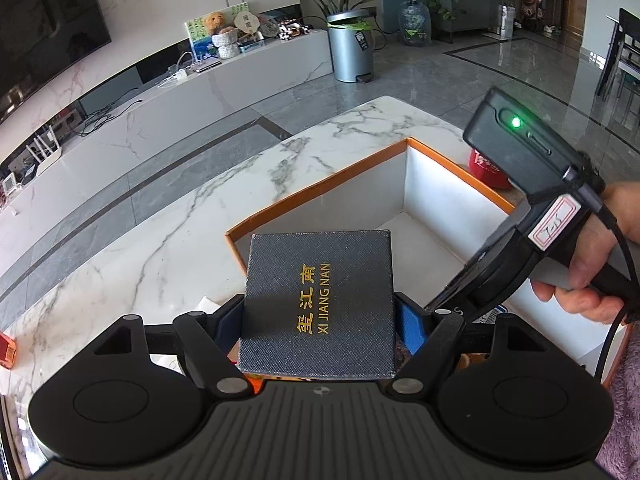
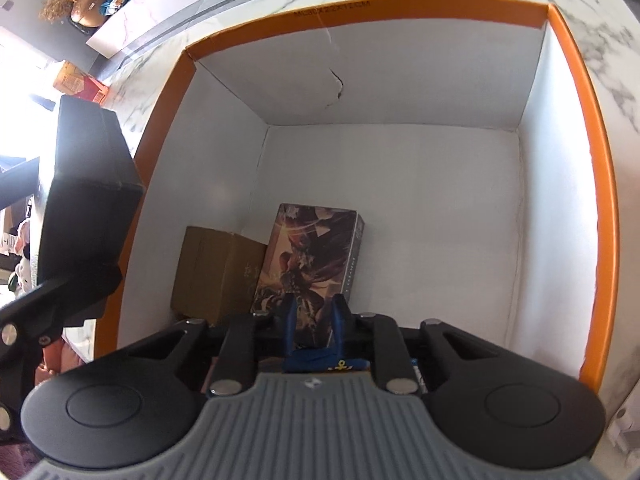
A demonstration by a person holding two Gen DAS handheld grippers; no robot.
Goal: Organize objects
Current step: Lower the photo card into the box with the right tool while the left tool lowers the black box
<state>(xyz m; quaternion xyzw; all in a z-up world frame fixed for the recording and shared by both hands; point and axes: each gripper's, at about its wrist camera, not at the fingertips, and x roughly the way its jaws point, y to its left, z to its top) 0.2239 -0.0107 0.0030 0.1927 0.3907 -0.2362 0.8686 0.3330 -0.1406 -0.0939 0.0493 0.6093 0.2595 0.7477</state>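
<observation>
Left hand-held gripper [image 1: 320, 316]: its blue pads press both sides of a dark box [image 1: 320, 300] lettered "XI JIANG NAN", held flat-face-up over the near-left corner of the crate [image 1: 320, 182]. In the right wrist view the same dark box shows at the far left, outside the crate's orange rim and above the tabletop [image 1: 160, 216].

Right hand-held gripper [image 2: 314, 312]: fingers drawn narrow, pinching a small blue item [image 2: 320, 362] with a yellow mark between their bases; what the item is cannot be told. The gripper points down into the crate near its front wall. A hand [image 1: 600, 264] grips its handle at the right of the left wrist view.

Count inside the crate: two boxes on the floor, one plain brown box [image 2: 216, 272] against the left wall and one printed box [image 2: 312, 252] touching its right side, leaning slightly. Outside: one red item [image 1: 490, 170] behind the far rim, one orange carton [image 2: 80, 82] on the tabletop to the left.

Open room: the crate's white floor is bare from the printed box to the right wall and back to the far wall. The far wall shows one crack.
</observation>
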